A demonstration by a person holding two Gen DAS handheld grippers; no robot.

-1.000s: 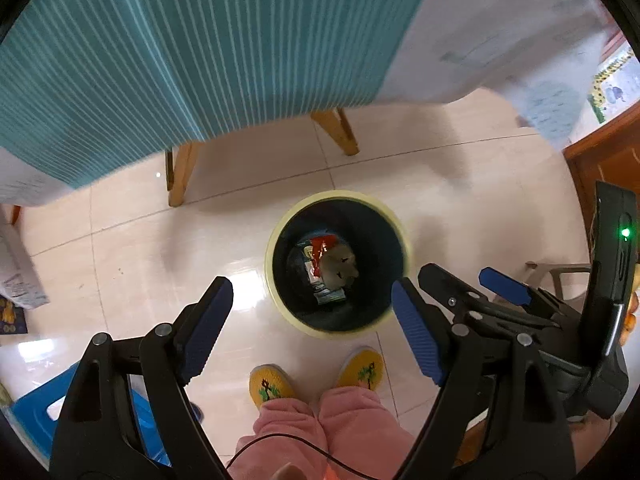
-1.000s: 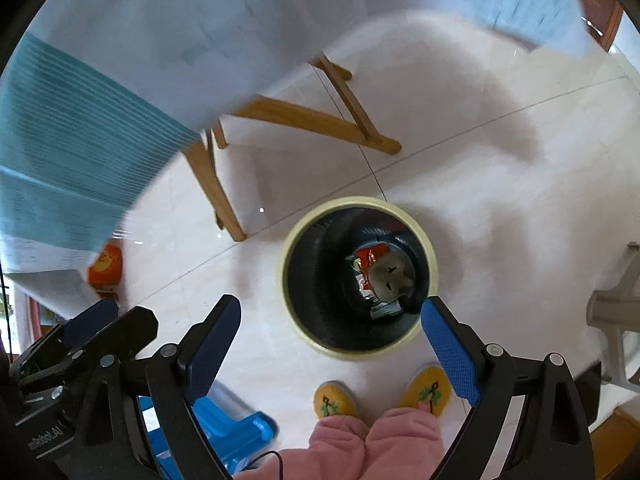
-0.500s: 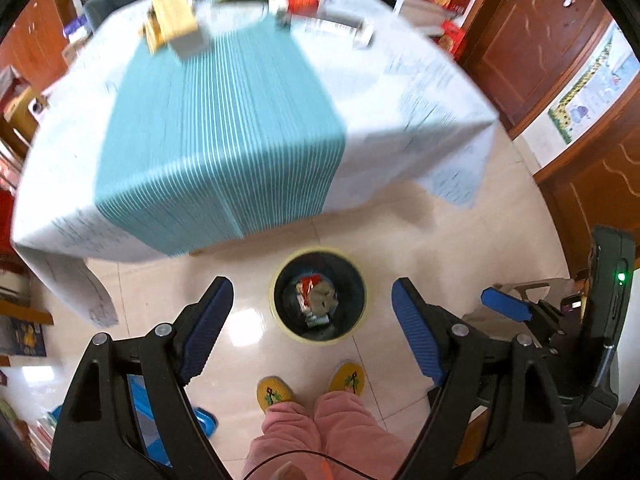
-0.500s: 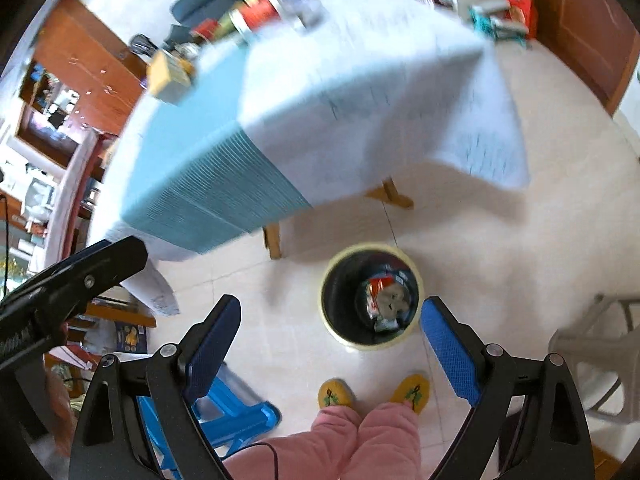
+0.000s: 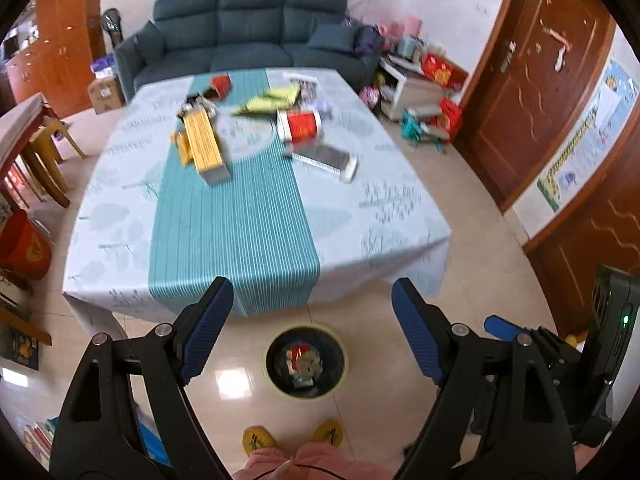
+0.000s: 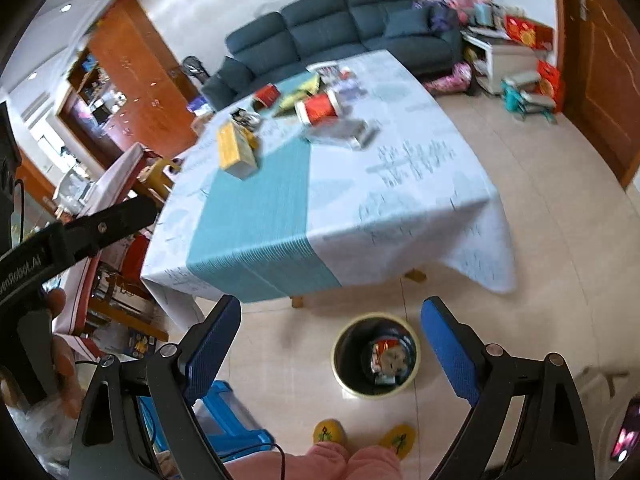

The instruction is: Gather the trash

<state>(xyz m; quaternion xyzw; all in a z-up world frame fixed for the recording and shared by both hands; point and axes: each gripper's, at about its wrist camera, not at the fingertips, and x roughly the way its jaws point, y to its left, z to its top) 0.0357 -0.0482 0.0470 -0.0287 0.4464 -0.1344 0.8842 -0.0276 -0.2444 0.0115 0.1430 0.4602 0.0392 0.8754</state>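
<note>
My left gripper [image 5: 308, 328] hangs with its jaws wide apart and nothing between them; my right gripper [image 6: 332, 348] is the same, jaws spread and empty. The landmark is the bin [image 5: 306, 360] [image 6: 376, 354] on the floor, just in front of my yellow slippers [image 5: 256, 438]. It sits between my left blue pads [image 5: 206, 328] in that view, and already has trash [image 5: 304, 362] [image 6: 386, 360] in it: crumpled wrappers with some red showing. Just beyond the bin stands the desk [image 5: 120, 216] [image 6: 432, 184], its cloth edge hanging near the bin's far rim. Well past the bin, on the far half of the desk, more litter lies: a yellow box [image 5: 204, 146] [image 6: 234, 150], a red cup [image 5: 300, 126] [image 6: 318, 108] on its side, a yellow bag [image 5: 270, 100], a smaller red tub [image 5: 220, 86] [image 6: 266, 94] and a flat grey packet [image 5: 324, 158] [image 6: 344, 130]. Behind the desk is a sofa [image 5: 248, 36].
</note>
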